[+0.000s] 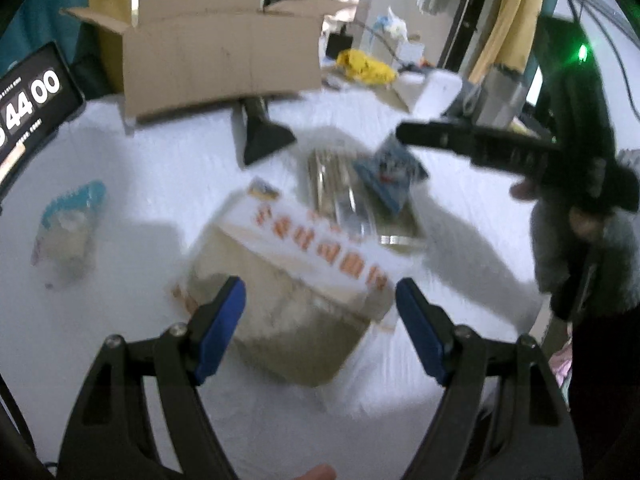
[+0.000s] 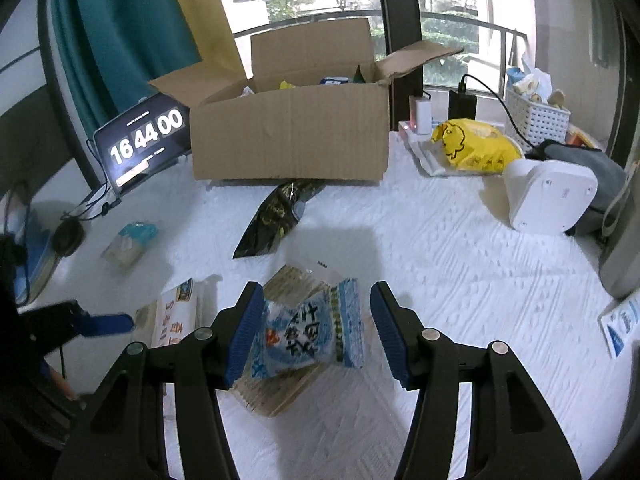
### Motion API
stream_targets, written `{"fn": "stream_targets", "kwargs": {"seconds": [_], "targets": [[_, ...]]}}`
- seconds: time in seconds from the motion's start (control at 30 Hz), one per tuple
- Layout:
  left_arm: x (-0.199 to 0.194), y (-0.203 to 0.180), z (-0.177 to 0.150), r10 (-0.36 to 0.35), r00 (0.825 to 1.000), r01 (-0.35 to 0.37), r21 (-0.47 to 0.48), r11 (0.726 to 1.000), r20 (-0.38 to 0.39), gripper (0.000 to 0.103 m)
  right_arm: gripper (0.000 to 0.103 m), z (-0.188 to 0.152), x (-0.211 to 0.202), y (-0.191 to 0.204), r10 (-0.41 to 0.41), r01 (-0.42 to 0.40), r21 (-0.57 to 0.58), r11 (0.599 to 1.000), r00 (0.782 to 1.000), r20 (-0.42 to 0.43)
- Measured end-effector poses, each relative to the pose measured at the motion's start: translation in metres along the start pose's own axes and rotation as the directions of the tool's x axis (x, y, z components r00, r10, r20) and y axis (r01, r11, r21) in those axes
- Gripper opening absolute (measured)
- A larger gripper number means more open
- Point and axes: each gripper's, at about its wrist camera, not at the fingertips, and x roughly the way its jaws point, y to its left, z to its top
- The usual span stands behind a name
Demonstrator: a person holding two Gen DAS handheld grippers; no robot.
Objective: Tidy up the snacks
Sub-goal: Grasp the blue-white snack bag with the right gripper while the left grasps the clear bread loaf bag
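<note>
The right tool (image 2: 316, 330) is spread around the crinkly blue snack bag (image 2: 308, 332) on the white table (image 2: 460, 280). The left tool (image 1: 320, 320), also spread, hangs over the big white-and-tan snack pack (image 1: 296, 276). A crooked squeeze might let the bag slip.

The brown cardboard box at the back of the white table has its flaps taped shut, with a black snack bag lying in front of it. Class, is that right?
Not quite: the brown cardboard box has its flaps open, as the right wrist view shows. The black snack bag does lie in front of it on the white table.
</note>
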Motion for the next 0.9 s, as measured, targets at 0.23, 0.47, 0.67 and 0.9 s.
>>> {"fn": "stream_targets", "kwargs": {"seconds": [0.23, 0.47, 0.67, 0.9], "targets": [[-0.002, -0.003, -0.017, 0.092, 0.996, -0.092, 0.085, 0.992, -0.001, 0.079, 0.059, -0.009, 0.004, 0.001, 0.01, -0.01, 0.002, 1.0, 1.0, -0.021], [-0.008, 0.021, -0.031, 0.129, 0.991, -0.127, 0.062, 0.99, -0.024, 0.083, 0.059, -0.012, 0.011, 0.0, 0.013, -0.013, 0.009, 1.0, 0.999, -0.037], [-0.015, 0.053, -0.03, 0.199, 0.98, -0.199, -0.006, 0.98, -0.012, 0.086, 0.06, -0.016, 0.022, -0.005, 0.013, -0.011, 0.027, 1.0, 0.998, -0.063], [-0.016, 0.083, -0.015, 0.184, 0.983, -0.181, -0.145, 0.973, 0.007, 0.086, 0.059, -0.015, 0.026, -0.006, 0.033, -0.03, 0.033, 0.999, 0.997, -0.065]]}}
